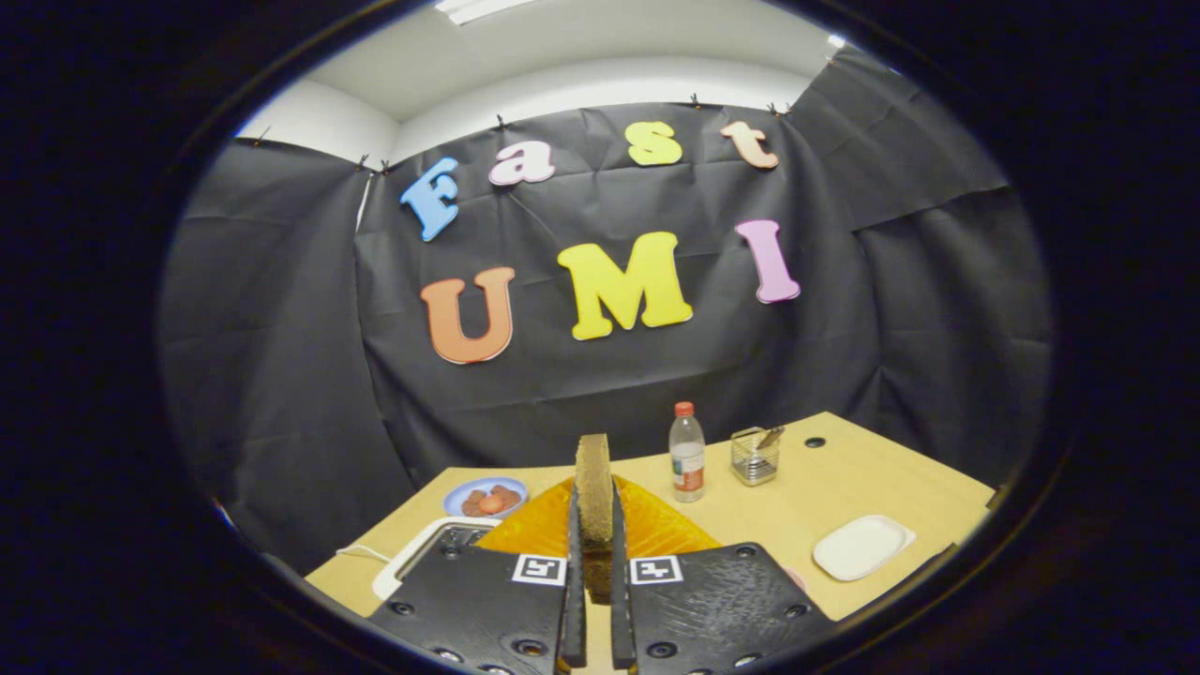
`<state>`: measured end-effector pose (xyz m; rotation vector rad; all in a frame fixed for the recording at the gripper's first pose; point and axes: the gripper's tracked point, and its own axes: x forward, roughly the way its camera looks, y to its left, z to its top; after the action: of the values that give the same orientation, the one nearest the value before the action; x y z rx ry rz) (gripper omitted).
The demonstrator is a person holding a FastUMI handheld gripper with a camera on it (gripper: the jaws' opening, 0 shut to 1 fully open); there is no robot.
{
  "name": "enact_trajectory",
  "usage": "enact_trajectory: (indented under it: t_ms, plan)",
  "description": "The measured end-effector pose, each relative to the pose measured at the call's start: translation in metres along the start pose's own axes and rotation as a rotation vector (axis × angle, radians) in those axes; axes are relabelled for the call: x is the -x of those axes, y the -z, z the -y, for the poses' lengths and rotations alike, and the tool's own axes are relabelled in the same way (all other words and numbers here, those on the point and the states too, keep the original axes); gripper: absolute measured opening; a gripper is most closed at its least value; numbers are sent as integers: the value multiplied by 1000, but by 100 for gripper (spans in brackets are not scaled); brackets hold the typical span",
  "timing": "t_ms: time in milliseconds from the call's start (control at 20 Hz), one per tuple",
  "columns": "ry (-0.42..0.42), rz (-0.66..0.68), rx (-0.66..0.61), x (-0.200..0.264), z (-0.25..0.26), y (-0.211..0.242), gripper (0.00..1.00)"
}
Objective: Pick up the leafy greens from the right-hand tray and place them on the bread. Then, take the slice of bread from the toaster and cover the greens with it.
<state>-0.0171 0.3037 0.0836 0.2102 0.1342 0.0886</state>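
Fingers (577, 562) clamp upright bread slice (593, 487), hiding most of toaster (441, 548).

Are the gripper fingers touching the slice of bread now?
Touching. In the gripper view the slice of bread stands on edge between the fingers, both pressed against its sides, above the orange tray.

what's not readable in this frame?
- Orange tray, gripper view: the gripper, shut on the bread slice, covers its middle; contents hidden.
- Toaster: mostly hidden behind the fingers.
- Blue plate: food too small to identify.
- Wire basket: contents too small.
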Motion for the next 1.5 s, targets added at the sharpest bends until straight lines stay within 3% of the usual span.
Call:
enact_trajectory:
  t_ms: [550,800,1150,1500]
  plan:
    - [31,-170,7,-27,50,111,10]
    - [29,-216,-56,-28,51,137,10]
    - [92,-200,-2,-24,85,142,12]
    - [157,-222,4,-18,128,148,43]
